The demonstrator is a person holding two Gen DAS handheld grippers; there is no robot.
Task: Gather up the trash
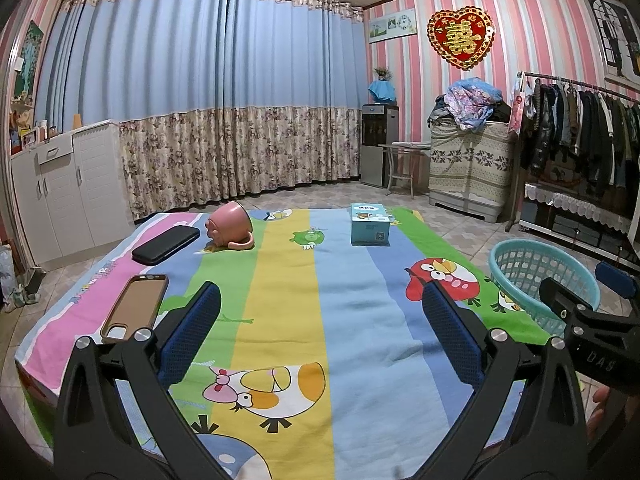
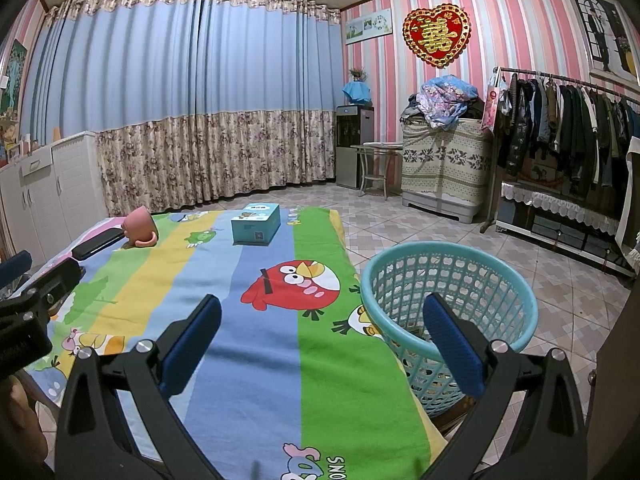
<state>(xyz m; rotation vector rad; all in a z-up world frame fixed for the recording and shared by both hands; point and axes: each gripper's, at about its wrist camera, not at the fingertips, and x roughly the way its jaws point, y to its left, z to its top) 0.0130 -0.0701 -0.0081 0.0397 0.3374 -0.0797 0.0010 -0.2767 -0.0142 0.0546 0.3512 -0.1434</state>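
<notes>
Landmark: striped cartoon-bird cloth (image 1: 360, 320) covering the desk; all places given rel. to it.
Left gripper (image 1: 320, 332): hovers low over near end of cloth, pointing along its length twd the curtain; level, no tilt seen. Blue-padded fingers (image 1: 192, 332) wide apart, nothing between them.
Right gripper (image 2: 322, 338): same pose, over cloth's near right part; right finger overlaps the basket in view. Fingers (image 2: 190, 344) wide apart, empty.
Cross-view: right gripper's body shows at right edge of left wrist view, left gripper's at left edge of right wrist view; the two sit side by side, apart.
Hands: bits of a hand at lower right edge of left view & lower left edge of right view; grip detail too cut off to tell.
Basket (image 2: 532, 304): teal plastic mesh, upright, just off cloth's right edge, touching or nearly so; cannot tell which. Inside mostly hidden.
Blue box (image 1: 370, 225): far end of cloth, right of centre, upright.
Pink mug (image 1: 230, 226): far end, left of box, tipped on its side, handle to the right.
Black case (image 1: 166, 244): left edge of cloth, just beside mug.
Phone case (image 1: 134, 307): brown, lies flat on cloth's left side, near the left finger.
</notes>
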